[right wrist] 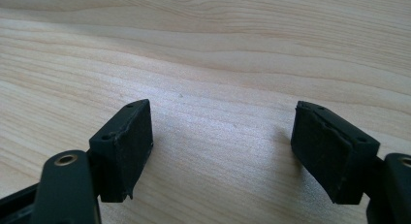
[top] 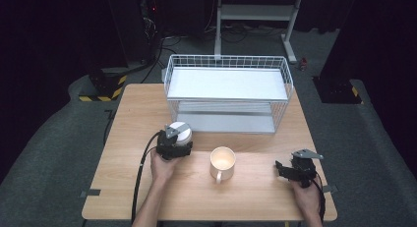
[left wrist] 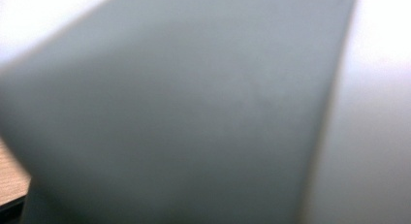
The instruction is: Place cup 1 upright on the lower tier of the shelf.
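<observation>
A white round cup-like thing (top: 185,133) stands on the wooden table (top: 147,104), left of centre. My left gripper (top: 176,141) sits right against its near side, with the jaws hidden under the gripper's body. In the left gripper view a blurred grey-white surface (left wrist: 194,112) lies very close to the lens. A cream mug (top: 222,163) stands upright mid-table, its handle toward the person. My right gripper (top: 282,170) rests low near the table's right front, jaws pointing left toward the mug. In the right gripper view it (right wrist: 223,112) is open over bare wood.
A white wire basket rack (top: 228,92) with two shelves stands at the back of the table. A black cable (top: 140,178) trails from the left gripper to the front edge. Dark floor and stands surround the table.
</observation>
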`<state>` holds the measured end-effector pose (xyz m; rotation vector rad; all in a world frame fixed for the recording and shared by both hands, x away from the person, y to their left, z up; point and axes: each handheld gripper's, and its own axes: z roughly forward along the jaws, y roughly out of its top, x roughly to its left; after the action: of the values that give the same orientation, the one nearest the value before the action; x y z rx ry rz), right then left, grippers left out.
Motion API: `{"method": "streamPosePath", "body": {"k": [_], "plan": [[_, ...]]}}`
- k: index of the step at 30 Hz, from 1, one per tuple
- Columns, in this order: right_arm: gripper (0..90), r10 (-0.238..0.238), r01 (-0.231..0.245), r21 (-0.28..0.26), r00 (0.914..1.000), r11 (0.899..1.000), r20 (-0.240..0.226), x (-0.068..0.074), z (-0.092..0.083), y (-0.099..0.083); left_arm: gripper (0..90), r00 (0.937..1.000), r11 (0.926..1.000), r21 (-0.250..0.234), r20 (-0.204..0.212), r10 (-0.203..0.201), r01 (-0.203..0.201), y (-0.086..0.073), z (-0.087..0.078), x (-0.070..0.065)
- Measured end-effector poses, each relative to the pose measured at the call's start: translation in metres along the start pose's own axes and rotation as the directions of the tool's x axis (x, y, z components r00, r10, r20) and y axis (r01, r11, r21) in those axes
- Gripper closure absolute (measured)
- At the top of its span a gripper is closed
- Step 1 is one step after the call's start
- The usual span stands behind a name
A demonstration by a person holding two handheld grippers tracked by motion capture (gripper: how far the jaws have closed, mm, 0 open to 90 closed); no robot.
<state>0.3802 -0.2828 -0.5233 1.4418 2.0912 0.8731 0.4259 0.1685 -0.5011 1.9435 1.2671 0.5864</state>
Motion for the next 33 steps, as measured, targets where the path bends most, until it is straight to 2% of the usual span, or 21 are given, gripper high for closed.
{"method": "streamPosePath", "body": {"k": [16,20,33], "plan": [[23.0,-0.003,0.003,-0.002,1.0000,1.000,0.001,-0.0002,0.0001,0.0000,19.1,0.9999,0.9999,-0.002,0.004,0.013,-0.013,-0.0003,-0.0001,-0.0013],[23.0,-0.003,0.003,-0.001,1.0000,1.000,0.001,-0.0002,0.0001,0.0000,19.2,0.9995,0.9996,-0.002,0.009,0.029,-0.029,-0.0001,0.0000,-0.0018],[23.0,-0.003,0.003,-0.002,1.0000,1.000,0.001,-0.0001,0.0001,0.0000,19.3,0.9991,0.9996,-0.005,0.031,0.027,-0.027,0.0002,0.0004,-0.0046]]}}
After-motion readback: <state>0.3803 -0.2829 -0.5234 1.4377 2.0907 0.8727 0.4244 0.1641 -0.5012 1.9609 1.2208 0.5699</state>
